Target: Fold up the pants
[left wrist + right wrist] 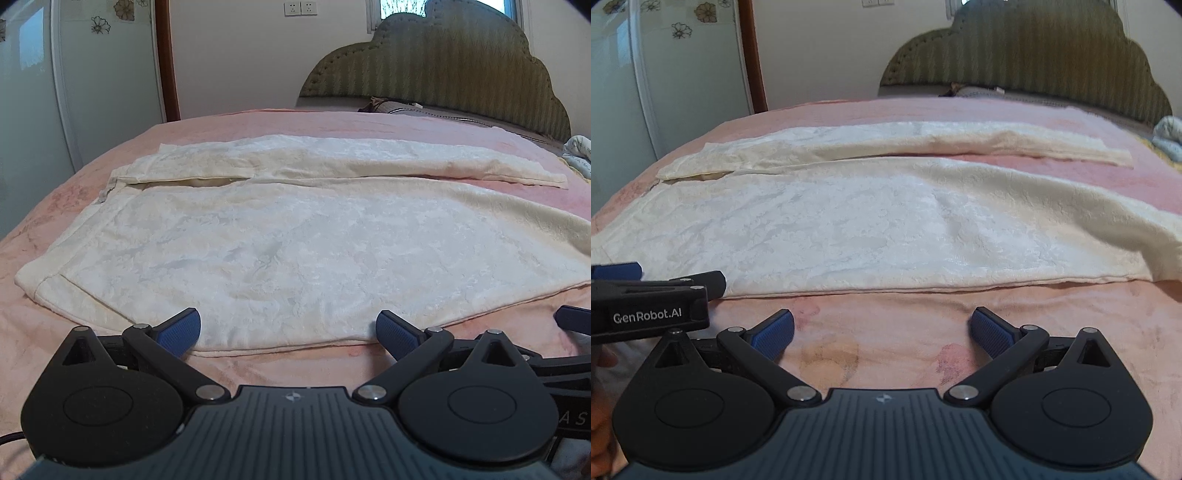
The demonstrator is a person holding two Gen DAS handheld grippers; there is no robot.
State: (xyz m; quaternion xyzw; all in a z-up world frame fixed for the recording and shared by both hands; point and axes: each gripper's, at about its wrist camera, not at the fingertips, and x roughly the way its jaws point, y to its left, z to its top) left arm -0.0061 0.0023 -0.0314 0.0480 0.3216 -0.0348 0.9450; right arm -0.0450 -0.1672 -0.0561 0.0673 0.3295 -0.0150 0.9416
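Observation:
Cream-white plush pants (280,243) lie flat across a pink bed (258,365), waistband at the left, both legs running right. They also show in the right wrist view (849,229). My left gripper (288,332) is open and empty, its blue pads (179,334) at the near hem of the closer leg. My right gripper (882,332) is open and empty, just short of the pants' near edge over bare bedspread (886,350). The left gripper's side (646,310) shows at the left of the right wrist view.
A green padded headboard (443,74) stands at the far right with a pillow (399,107) below it. A light bundle of cloth (578,151) lies at the bed's right edge. A wardrobe door (33,103) stands at the left.

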